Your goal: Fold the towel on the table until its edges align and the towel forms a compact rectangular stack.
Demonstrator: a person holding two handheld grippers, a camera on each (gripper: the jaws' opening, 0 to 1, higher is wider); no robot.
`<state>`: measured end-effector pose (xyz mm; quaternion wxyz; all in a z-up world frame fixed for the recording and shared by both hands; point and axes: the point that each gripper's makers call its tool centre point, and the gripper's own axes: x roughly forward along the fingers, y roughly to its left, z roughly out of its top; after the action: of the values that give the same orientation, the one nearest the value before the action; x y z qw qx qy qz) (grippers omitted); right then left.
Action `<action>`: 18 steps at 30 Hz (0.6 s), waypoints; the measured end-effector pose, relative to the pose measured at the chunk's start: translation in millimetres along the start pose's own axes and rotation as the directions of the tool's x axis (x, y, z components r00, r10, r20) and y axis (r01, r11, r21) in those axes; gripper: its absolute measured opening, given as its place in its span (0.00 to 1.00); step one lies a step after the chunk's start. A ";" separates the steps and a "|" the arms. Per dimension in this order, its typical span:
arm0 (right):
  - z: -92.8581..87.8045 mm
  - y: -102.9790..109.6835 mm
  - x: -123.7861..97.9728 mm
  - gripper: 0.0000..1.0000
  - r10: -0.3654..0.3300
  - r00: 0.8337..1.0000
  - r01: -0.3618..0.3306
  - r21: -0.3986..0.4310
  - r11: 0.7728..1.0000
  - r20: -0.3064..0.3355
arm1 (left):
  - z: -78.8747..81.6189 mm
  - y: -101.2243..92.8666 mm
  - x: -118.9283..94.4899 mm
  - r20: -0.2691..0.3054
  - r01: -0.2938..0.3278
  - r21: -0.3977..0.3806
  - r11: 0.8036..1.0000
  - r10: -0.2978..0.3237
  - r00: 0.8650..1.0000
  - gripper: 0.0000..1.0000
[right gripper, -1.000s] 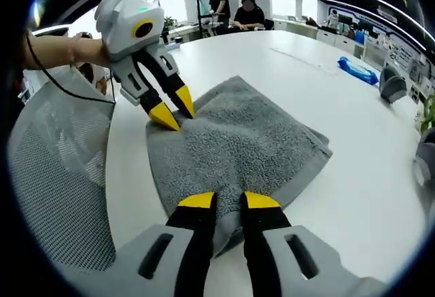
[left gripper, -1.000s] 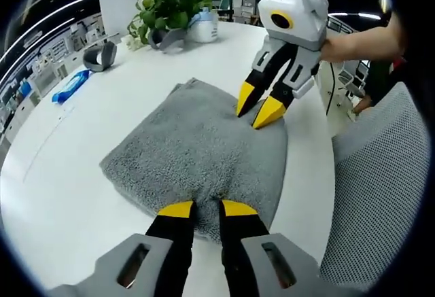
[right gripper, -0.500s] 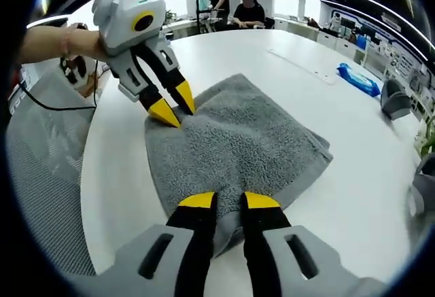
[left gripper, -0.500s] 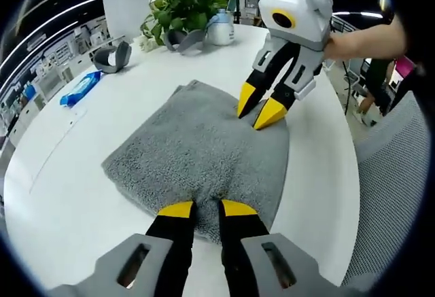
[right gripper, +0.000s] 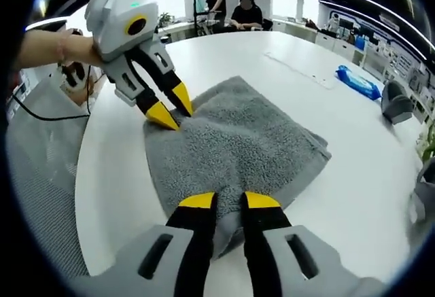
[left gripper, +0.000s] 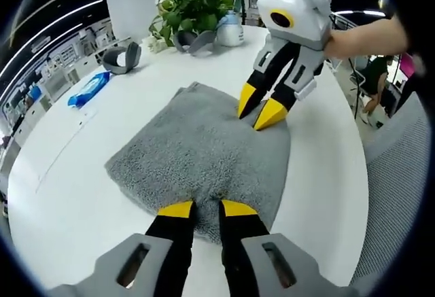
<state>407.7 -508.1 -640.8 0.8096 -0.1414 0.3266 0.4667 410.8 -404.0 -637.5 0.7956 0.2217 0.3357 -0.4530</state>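
Observation:
A grey towel (left gripper: pixel 197 147) lies folded into a rough square on the white round table (left gripper: pixel 68 175). In the left gripper view my left gripper (left gripper: pixel 207 208) is shut on the towel's near edge, which puckers between the yellow tips. The right gripper (left gripper: pixel 259 109) pinches the far edge of the towel, held by a hand. In the right gripper view the towel (right gripper: pixel 234 141) runs between the jaws of my right gripper (right gripper: pixel 229 202), which is shut on that edge. The left gripper (right gripper: pixel 171 109) bites the opposite edge at the upper left.
A potted plant (left gripper: pixel 194 8), a white jar (left gripper: pixel 230 33), grey curved holders (left gripper: pixel 122 56) and a blue packet (left gripper: pixel 87 88) sit along the table's far side. A mesh chair (left gripper: pixel 401 195) stands beside the table edge. Seated people (right gripper: pixel 246 11) are across the room.
Both grippers keep the same hold on the towel, which lies as before. Only the cameras have drifted slightly, shifting the background.

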 end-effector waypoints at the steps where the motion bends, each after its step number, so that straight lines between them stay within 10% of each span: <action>1: 1.4 0.7 -4.6 0.14 0.006 0.999 -0.009 0.072 0.997 0.049 | 1.1 0.4 -2.7 0.018 0.002 -0.023 1.000 -0.002 1.000 0.16; 6: 13.6 8.4 -43.1 0.27 -0.013 0.973 -0.035 0.202 0.979 0.229 | 5.4 -4.1 -37.3 0.128 -0.047 -0.072 0.996 0.056 0.990 0.24; 10: 16.6 19.2 -79.7 0.53 -0.077 0.949 0.031 0.152 0.988 0.307 | 8.9 -19.4 -76.4 0.244 -0.082 -0.119 0.989 0.110 0.963 0.40; 14: 10.8 40.9 -108.9 0.69 -0.099 0.945 0.067 0.112 0.991 0.312 | 3.8 -32.7 -125.7 0.333 -0.114 -0.220 0.969 0.185 0.924 0.55; 18: 18.9 57.3 -134.5 0.90 -0.154 0.915 0.115 0.124 0.986 0.374 | 7.6 -38.5 -175.3 0.427 -0.183 -0.289 0.940 0.298 0.854 0.83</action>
<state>319.5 -557.2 -533.5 0.8939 -0.0293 0.1748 0.4117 316.1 -327.7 -505.3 0.9240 0.0503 0.1566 -0.3453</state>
